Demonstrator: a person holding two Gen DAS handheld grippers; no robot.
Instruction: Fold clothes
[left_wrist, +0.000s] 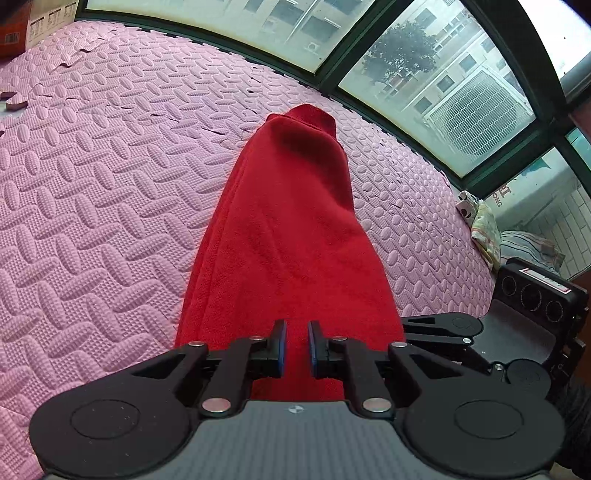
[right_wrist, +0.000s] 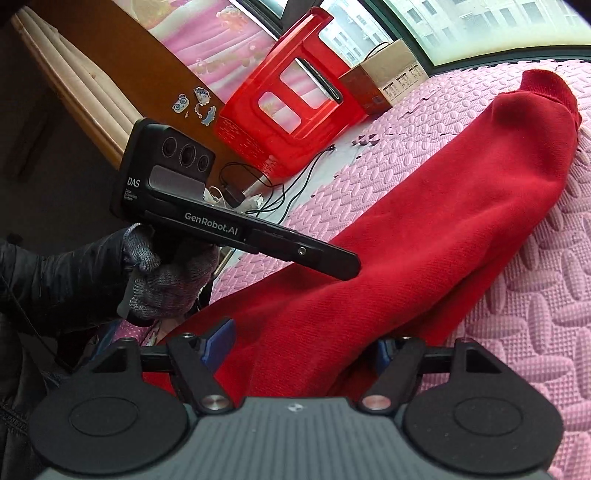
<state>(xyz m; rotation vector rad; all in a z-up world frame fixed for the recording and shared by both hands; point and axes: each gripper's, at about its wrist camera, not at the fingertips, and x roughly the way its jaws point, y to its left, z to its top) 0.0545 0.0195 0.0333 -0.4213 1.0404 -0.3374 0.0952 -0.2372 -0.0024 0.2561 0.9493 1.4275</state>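
Note:
A red garment (left_wrist: 288, 221) lies in a long folded strip on the pink foam mat (left_wrist: 92, 184), its ribbed end (left_wrist: 310, 114) farthest from me. My left gripper (left_wrist: 297, 328) is shut on the near end, with red cloth pinched between its blue pads. In the right wrist view the same garment (right_wrist: 443, 221) runs up to the right. A gloved hand (right_wrist: 166, 280) holds the left gripper (right_wrist: 343, 266), whose tip rests on the cloth. My right gripper (right_wrist: 301, 343) stands open, jaws wide apart, with the near edge of the cloth lying loosely between them.
A red plastic stool (right_wrist: 291, 107) lies tipped over at the mat's edge beside a cardboard box (right_wrist: 384, 77) and loose black cables (right_wrist: 295, 184). Windows (left_wrist: 443, 74) border the far side. A bundle of patterned cloth (left_wrist: 484, 225) sits at the right edge.

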